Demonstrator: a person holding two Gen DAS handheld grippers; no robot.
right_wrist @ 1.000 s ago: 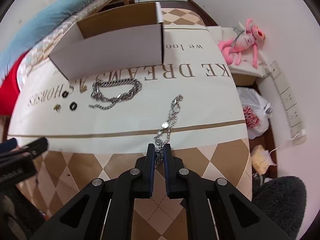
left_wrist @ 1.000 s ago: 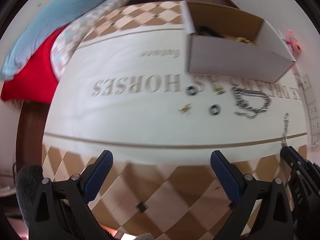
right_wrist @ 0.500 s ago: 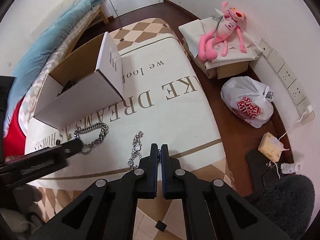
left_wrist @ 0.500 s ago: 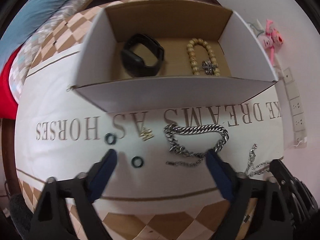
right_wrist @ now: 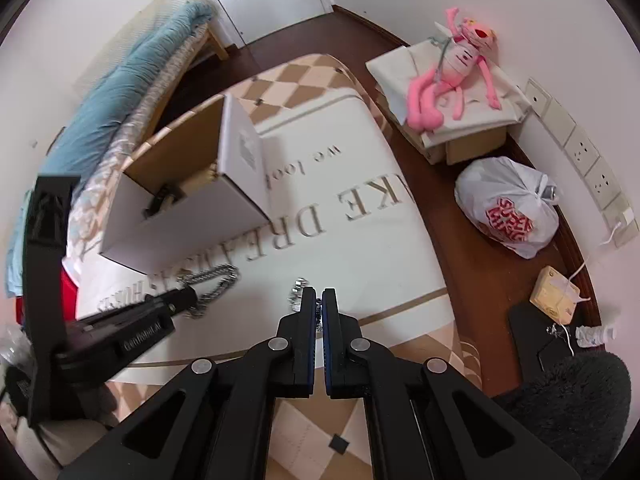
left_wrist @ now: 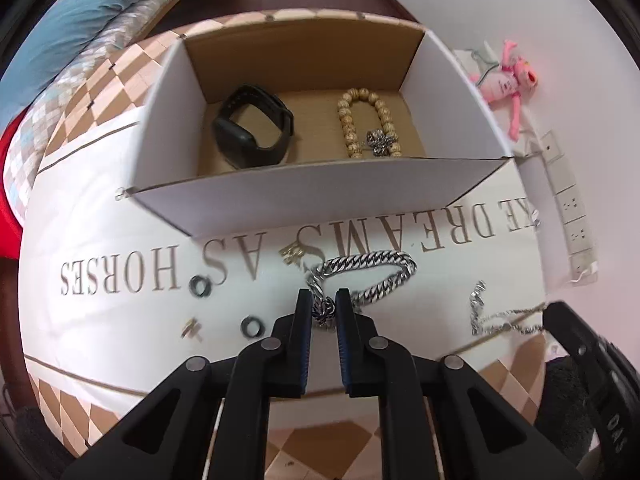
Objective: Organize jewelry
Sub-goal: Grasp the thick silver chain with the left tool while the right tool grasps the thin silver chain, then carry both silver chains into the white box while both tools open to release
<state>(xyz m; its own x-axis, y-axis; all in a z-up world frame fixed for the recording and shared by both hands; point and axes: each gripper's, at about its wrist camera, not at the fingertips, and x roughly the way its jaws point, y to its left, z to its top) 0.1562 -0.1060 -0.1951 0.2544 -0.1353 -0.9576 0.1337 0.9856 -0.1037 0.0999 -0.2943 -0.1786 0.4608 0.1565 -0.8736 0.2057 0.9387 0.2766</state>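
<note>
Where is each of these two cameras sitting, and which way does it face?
Left wrist: on the left gripper, facing the cardboard box; jaws closed on the thick silver chain.
Right wrist: on the right gripper, facing the table's far end; jaws pinch the thin chain.
Shared: box, both chains, each other's gripper.

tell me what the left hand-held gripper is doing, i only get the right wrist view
Observer: The left hand-held gripper is shut on the thick silver chain, which lies on the cloth in front of the box.
Operator: whats in the box
Observer: A black watch and a wooden bead bracelet lie on its floor.
Operator: anything else loose
Observer: Two black rings, on the cloth left of the chain.
</note>
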